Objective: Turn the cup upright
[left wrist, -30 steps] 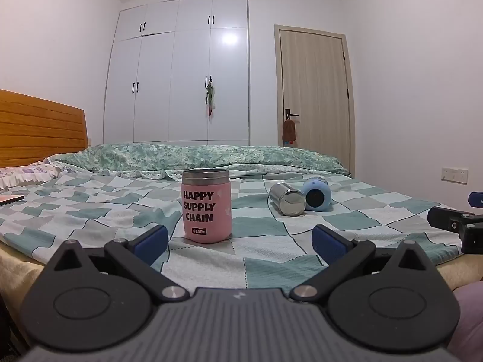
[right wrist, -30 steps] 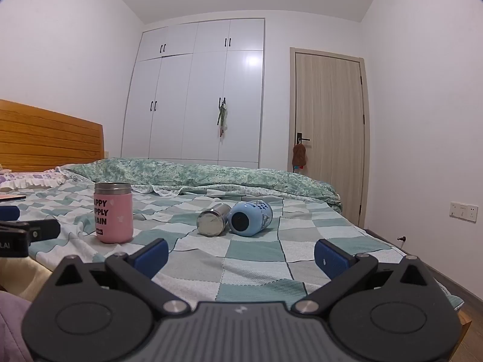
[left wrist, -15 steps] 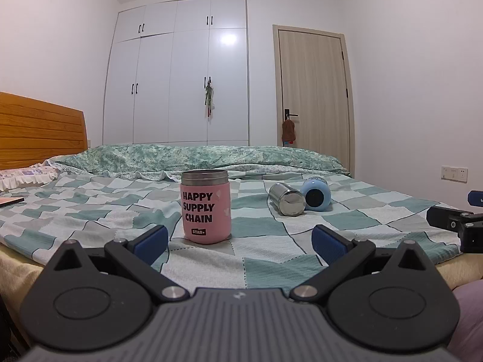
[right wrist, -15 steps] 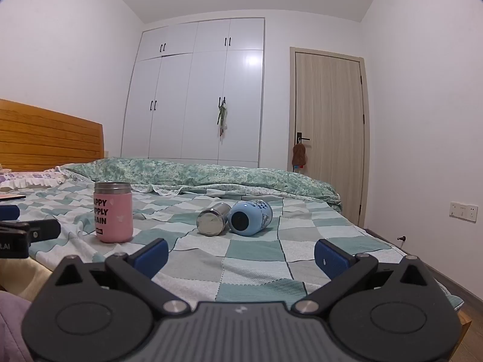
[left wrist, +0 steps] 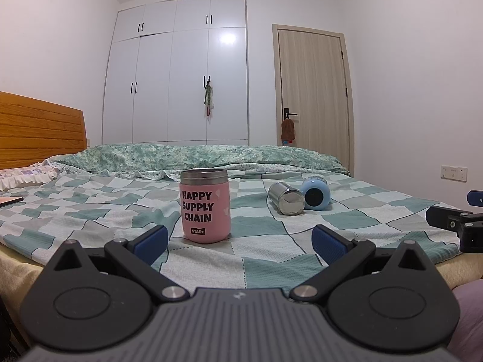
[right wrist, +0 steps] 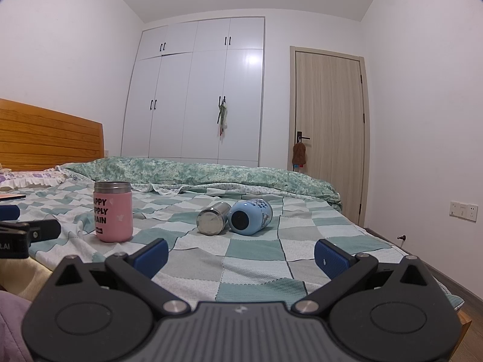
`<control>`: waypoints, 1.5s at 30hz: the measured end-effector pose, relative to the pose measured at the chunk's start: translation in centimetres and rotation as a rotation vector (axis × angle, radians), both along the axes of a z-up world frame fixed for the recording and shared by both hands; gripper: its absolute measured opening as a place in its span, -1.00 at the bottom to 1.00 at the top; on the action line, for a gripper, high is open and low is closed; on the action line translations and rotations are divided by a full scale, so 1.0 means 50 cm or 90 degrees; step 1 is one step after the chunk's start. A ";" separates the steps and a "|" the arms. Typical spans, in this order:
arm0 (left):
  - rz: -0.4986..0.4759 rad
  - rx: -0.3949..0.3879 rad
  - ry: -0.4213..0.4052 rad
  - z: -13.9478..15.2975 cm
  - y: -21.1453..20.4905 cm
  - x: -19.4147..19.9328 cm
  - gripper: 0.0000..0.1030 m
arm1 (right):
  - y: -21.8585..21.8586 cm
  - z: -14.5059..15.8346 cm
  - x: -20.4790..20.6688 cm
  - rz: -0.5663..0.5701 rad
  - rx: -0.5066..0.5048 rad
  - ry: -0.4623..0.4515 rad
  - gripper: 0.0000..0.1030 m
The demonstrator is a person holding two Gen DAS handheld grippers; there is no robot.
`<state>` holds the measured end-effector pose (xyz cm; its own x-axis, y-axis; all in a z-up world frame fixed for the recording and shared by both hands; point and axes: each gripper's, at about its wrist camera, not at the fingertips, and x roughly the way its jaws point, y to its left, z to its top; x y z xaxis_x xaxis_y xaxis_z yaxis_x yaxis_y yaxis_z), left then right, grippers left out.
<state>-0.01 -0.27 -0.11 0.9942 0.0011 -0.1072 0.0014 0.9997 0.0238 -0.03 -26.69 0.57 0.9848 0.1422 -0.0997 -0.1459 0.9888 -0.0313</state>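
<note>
Left gripper [left wrist: 238, 238]: fingers wide, empty | right gripper [right wrist: 241, 253]: fingers wide, empty | blue cup [right wrist: 250, 216], steel cup [right wrist: 212, 218] lie sideways, touching, on bed [right wrist: 256, 271] | pink cup [left wrist: 205, 206] upright

Bed [left wrist: 271, 259] with green-and-white checked sheet is carrying everything. Pink cup [left wrist: 206, 205] is standing upright near the front edge. Steel cup [left wrist: 286, 198] and blue cup [left wrist: 315, 193] are lying on their sides, touching. Rumpled green quilt [left wrist: 193, 157] is lying along the far side.
</note>
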 end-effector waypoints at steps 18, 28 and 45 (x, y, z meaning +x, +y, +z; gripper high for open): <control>-0.001 -0.001 0.001 -0.001 -0.003 0.001 1.00 | 0.000 0.000 0.000 0.000 0.000 0.001 1.00; -0.001 -0.002 0.001 -0.001 -0.003 0.001 1.00 | -0.001 0.000 0.000 0.000 0.000 0.001 1.00; 0.000 -0.005 0.004 -0.003 -0.004 0.004 1.00 | -0.002 -0.001 0.003 0.001 0.003 0.008 1.00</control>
